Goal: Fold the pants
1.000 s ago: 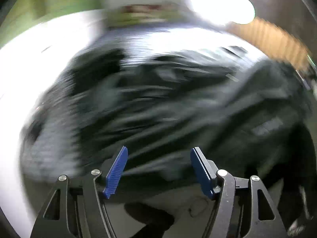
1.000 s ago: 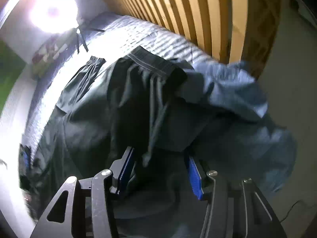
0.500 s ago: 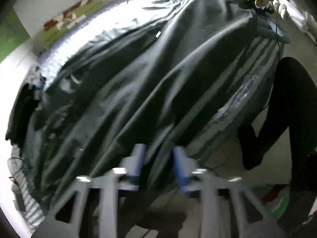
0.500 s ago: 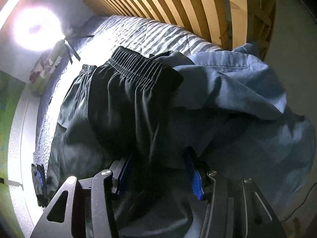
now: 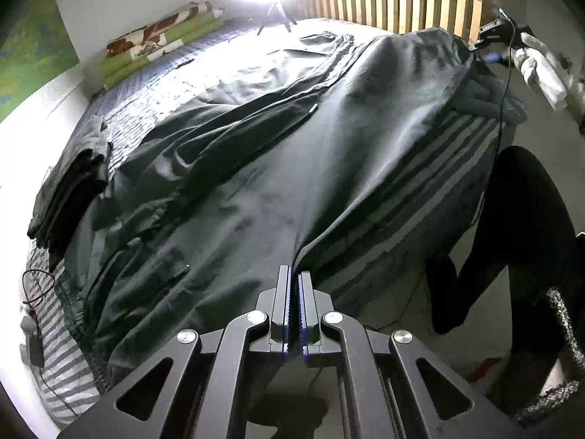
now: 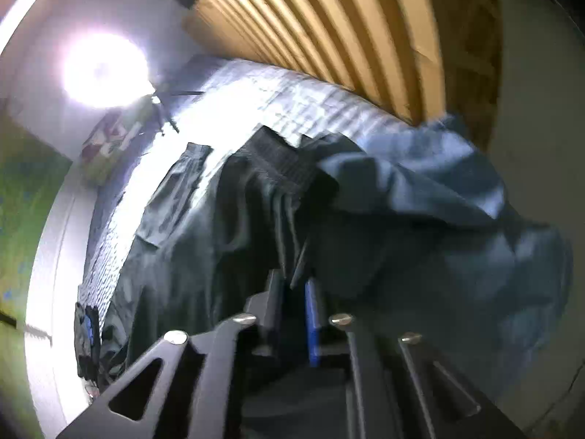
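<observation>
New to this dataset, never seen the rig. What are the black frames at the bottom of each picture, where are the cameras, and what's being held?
There is no robot here: a person carries a two-finger gripper in each hand, and each gripper has a fisheye camera looking forward along its jaws. The black frames are the grippers themselves.

In the left wrist view, the left gripper has its jaws pressed together on the edge of the dark pants, which lie spread across a striped bed. A wooden slatted headboard stands behind, and the person's leg is beside the bed.

The right wrist view is blurred. The right gripper has its jaws nearly together around dark cloth near the pants' waistband; blue fabric is bunched beside it.
</observation>
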